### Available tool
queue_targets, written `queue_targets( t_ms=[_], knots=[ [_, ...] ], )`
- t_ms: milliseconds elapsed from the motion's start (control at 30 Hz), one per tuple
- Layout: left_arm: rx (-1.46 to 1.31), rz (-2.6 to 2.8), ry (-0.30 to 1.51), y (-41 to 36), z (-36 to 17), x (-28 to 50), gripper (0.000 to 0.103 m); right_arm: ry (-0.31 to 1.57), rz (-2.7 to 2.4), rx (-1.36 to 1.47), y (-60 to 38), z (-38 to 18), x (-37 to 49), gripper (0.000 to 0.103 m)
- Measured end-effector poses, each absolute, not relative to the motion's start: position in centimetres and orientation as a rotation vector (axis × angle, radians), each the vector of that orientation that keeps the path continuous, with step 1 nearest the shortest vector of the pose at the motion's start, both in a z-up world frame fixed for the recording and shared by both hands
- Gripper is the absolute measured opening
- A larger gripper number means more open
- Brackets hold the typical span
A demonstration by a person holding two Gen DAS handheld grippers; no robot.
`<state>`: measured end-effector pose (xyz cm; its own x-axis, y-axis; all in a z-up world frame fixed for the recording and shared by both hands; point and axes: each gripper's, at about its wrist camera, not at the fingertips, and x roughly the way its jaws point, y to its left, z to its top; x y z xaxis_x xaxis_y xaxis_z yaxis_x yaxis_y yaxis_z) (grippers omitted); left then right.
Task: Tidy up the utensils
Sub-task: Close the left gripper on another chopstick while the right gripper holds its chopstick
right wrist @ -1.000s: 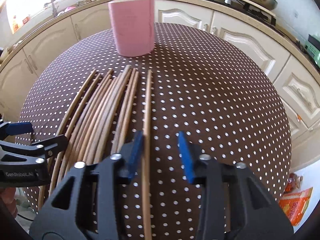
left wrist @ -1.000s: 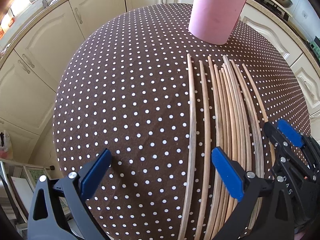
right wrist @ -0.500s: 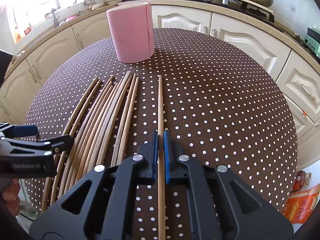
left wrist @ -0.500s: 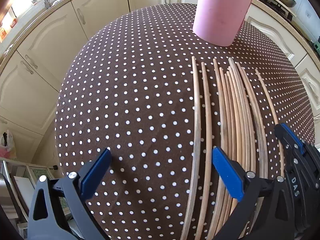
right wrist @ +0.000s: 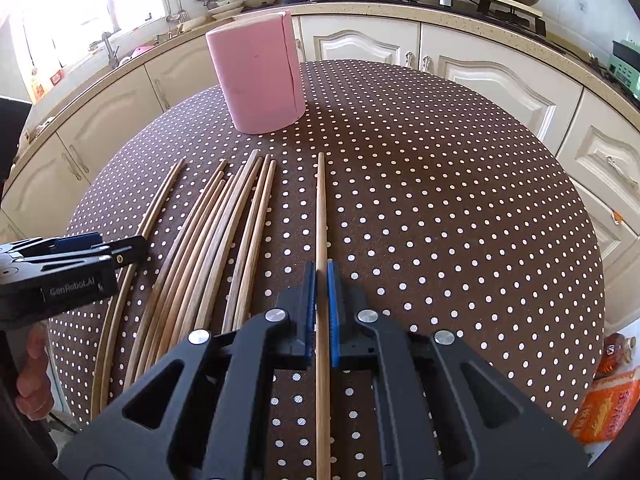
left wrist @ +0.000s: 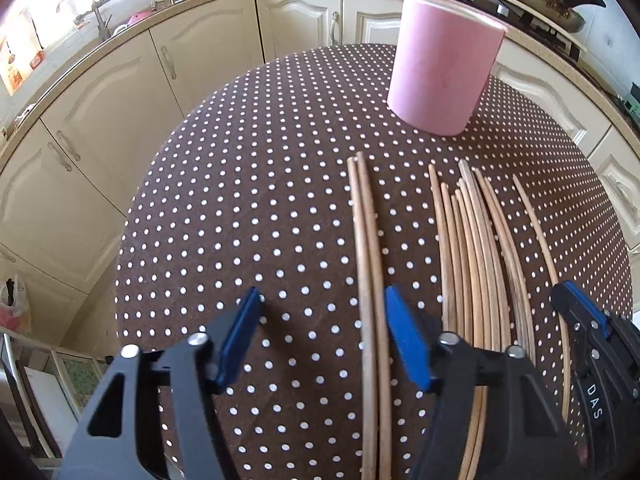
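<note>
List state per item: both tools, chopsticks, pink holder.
Right tool: shut on one chopstick, held pointing at the holder.
Left tool: open, two chopsticks between its fingers, not gripped.
Chopstick pile: lying flat on the tablecloth, loosely fanned.
Pink holder: upright at the far side of the table, nothing sticking out.

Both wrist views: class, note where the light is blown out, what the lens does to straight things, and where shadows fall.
Left wrist view: window at upper left is washed out; the chopsticks bow outward through fisheye curvature; the left gripper casts soft shadow on the tablecloth. Right wrist view: same glare at upper left; the centred chopstick in the right gripper looks straight; the pink holder is sharp.
</note>
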<state>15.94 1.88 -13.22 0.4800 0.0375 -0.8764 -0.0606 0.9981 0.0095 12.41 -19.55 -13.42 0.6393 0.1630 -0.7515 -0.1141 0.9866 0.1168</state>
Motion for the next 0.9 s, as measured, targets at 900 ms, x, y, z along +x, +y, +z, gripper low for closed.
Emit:
queue_targets(
  t_ms=[900],
  knots=[
    [-0.036,0.103,1.107,2.6,-13.3,17.6,0.061,0.873,0.153,0.038,-19.2,-13.0,13.3,0.007]
  ],
)
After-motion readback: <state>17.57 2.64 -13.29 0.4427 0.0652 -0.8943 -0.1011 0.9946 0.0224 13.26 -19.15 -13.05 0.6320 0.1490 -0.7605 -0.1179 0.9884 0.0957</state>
